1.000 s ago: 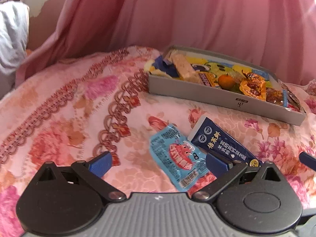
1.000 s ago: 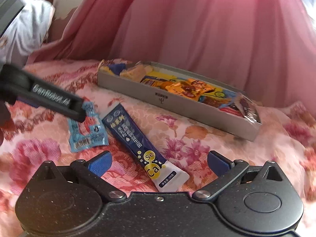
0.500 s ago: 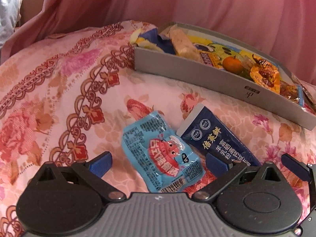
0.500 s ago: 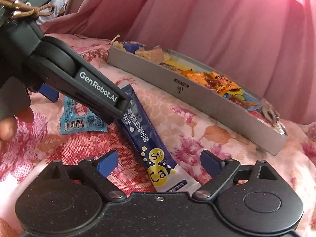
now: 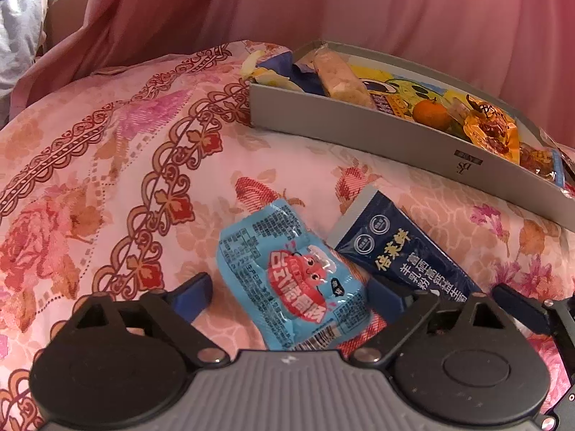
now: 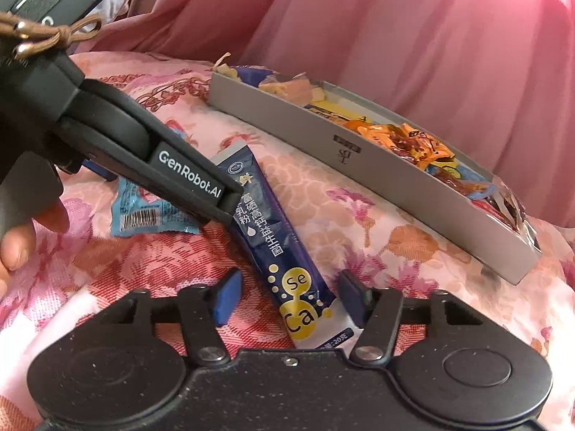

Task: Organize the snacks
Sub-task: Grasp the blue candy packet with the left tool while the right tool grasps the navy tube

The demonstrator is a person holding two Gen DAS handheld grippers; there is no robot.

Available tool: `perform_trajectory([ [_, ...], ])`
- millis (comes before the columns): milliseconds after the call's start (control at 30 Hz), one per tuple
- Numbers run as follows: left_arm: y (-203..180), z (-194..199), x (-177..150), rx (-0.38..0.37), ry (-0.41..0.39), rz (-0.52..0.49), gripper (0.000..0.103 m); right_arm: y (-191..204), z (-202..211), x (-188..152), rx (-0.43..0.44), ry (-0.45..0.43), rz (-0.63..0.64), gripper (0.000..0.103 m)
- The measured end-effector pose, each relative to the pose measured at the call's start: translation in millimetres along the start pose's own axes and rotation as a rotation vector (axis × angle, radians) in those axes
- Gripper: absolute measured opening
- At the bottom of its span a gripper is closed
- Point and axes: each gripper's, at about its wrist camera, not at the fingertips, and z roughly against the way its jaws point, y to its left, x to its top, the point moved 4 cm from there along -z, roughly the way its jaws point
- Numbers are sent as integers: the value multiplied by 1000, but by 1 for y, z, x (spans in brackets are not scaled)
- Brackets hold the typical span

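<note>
A floral pink bedspread (image 5: 118, 165) carries everything, with a pink curtain (image 6: 413, 25) hanging behind it. Nearest the left tool (image 5: 291, 296), a light blue packet (image 5: 291, 280) lies between its 2 spread fingers, untouched by either. The right tool (image 6: 293, 296), also open, straddles the white end of a dark blue sachet (image 6: 276, 237) printed "Se", "Ca" and Chinese characters; its right finger looks to touch the sachet's edge. Since 0.5 s ago, both tools have moved closer over their snacks, and the right one's fingers have narrowed. The left tool's arm reads "GenRobot.AI". Farther back sits a grey tray (image 5: 395, 136) filled with assorted snacks, including an orange wrapper (image 6: 413, 143).
</note>
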Motion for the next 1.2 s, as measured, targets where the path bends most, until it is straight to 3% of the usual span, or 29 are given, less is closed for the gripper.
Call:
perform_trajectory([
  [67, 0, 2, -1, -4, 0, -20, 87, 0, 0, 0, -12, 6, 7, 49],
  [267, 8, 8, -1, -20, 9, -44, 75, 0, 1, 2, -7, 30, 3, 45],
  [367, 13, 10, -2, -34, 20, -53, 73, 0, 3, 3, -7, 49, 6, 44],
  [700, 21, 2, -1, -22, 16, -24, 92, 0, 3, 3, -8, 49, 0, 45],
  [867, 18, -6, 2, 0, 11, -5, 96, -1, 2, 2, -8, 32, -29, 47],
  [1033, 21, -5, 2, 33, -10, 42, 82, -5, 3, 3, 11, 18, -102, 52],
  [1100, 22, -2, 0, 40, -21, 37, 69, -3, 3, 3, 12, 16, -96, 49],
  [1200, 23, 1, -2, 33, -25, 22, 64, 0, 5, 4, 31, 24, -84, 44],
])
